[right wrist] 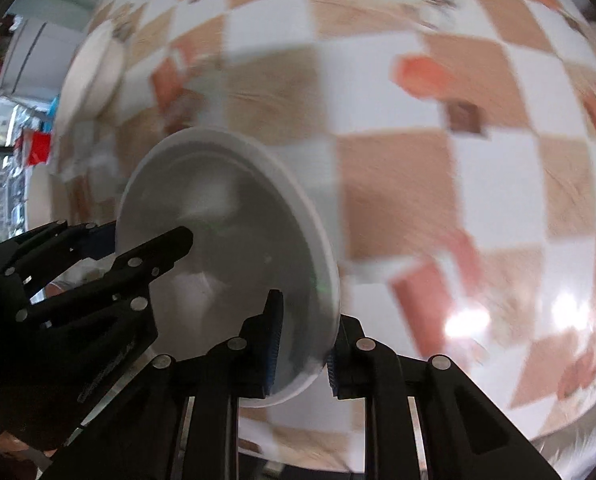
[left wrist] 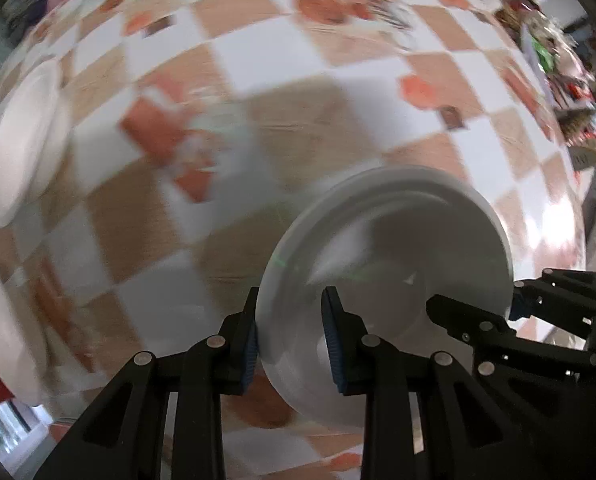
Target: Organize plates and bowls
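Both tongs are pointing down at the checkered tablecloth (left wrist: 282, 52). My left gripper (left wrist: 290, 336) is pinching one rim of the white bowl (left wrist: 390, 248), and my right gripper (right wrist: 304, 344) is pinching the opposite rim, holding it above the table's middle. More white dishes (left wrist: 22, 148) are sitting near the left edge.

1. A home dining area is being suggested by the desk (left wrist: 282, 52), which is being covered with a checked, food-printed cloth.
2. Crockery (left wrist: 22, 140) is being kept on it, and packaged household goods (left wrist: 538, 36) are being stored along its edge.
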`<state>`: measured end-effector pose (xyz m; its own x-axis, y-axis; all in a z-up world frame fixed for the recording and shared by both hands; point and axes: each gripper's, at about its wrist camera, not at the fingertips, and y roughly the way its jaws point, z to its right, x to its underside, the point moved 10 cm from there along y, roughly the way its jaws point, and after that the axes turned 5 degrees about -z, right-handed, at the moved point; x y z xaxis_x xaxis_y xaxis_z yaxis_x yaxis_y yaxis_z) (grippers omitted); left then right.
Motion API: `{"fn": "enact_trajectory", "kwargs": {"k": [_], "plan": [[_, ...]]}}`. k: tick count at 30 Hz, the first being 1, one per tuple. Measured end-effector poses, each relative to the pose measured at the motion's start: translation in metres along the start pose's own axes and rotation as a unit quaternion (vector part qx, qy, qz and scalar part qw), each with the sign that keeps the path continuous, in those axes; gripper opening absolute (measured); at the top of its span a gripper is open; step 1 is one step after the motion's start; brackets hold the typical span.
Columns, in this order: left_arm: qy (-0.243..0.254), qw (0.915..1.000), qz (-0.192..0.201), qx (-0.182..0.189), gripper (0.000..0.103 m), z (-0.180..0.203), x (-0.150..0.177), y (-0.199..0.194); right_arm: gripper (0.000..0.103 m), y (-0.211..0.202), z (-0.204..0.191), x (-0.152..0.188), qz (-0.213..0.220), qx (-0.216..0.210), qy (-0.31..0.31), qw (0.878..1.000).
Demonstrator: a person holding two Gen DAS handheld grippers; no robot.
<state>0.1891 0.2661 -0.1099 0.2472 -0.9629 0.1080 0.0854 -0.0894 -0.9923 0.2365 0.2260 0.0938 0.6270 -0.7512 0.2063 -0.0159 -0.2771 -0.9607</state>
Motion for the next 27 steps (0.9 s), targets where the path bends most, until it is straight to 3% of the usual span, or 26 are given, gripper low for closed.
{"fn": "enact_trajectory", "kwargs": {"k": [10, 14, 15, 17, 18, 21, 27], "plan": [[0.045, 0.9986, 0.007, 0.025, 0.034, 0.068, -0.010, -0.004, 0.022, -0.024, 0.076, 0.027, 0.008, 0.026, 0.070, 0.997], [0.042, 0.9988, 0.021, 0.013, 0.068, 0.060, -0.006, -0.008, 0.022, -0.030, 0.089, 0.030, 0.017, 0.026, 0.080, 0.996], [0.039, 0.9989, 0.026, 0.010, 0.073, 0.056, 0.005, -0.007, 0.022, -0.032, 0.094, 0.030, 0.019, 0.027, 0.081, 0.996], [0.035, 0.9989, 0.031, 0.007, 0.075, 0.043, 0.010, -0.010, 0.023, -0.036, 0.102, 0.031, 0.021, 0.024, 0.086, 0.996], [0.035, 0.9989, 0.032, 0.007, 0.075, 0.035, 0.014, -0.010, 0.025, -0.038, 0.104, 0.031, 0.023, 0.024, 0.089, 0.995], [0.036, 0.9986, 0.038, 0.004, 0.078, 0.014, 0.029, -0.020, 0.080, -0.051, 0.125, 0.039, 0.040, 0.032, 0.101, 0.994], [0.027, 0.9982, 0.050, 0.020, 0.080, -0.007, 0.064, -0.036, 0.080, -0.075, 0.151, 0.046, 0.076, 0.057, 0.130, 0.987]]}}
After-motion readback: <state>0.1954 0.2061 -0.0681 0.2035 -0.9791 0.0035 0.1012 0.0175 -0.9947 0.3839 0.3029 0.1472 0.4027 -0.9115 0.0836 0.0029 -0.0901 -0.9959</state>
